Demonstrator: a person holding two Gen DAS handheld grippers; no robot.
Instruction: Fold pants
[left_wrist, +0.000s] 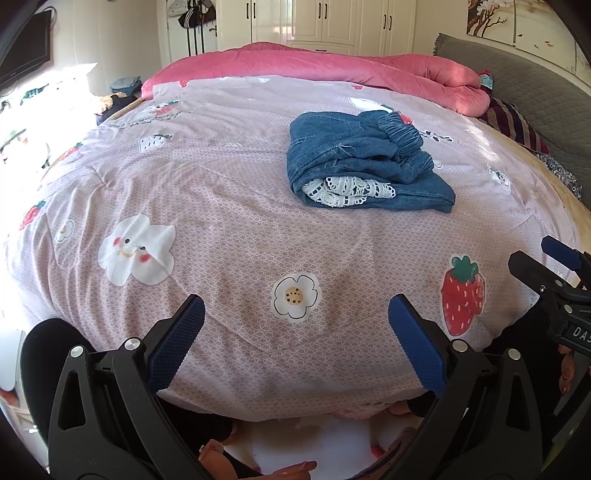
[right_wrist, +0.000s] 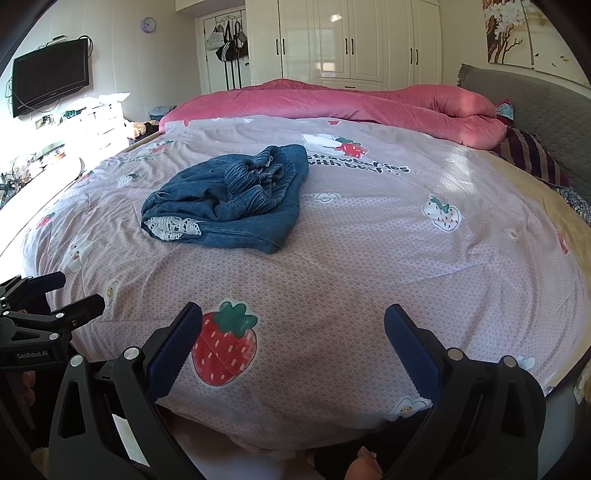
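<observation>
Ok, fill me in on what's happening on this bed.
A person holds a two-finger gripper in each hand at the near edge of the bed. The left gripper and right gripper are both open, holding nothing, above the strawberry-print quilt. The denim pants lie farther back on the quilt in a loose, bunched bundle, with white lace trim showing at the near edge. Neither gripper touches them.
</observation>
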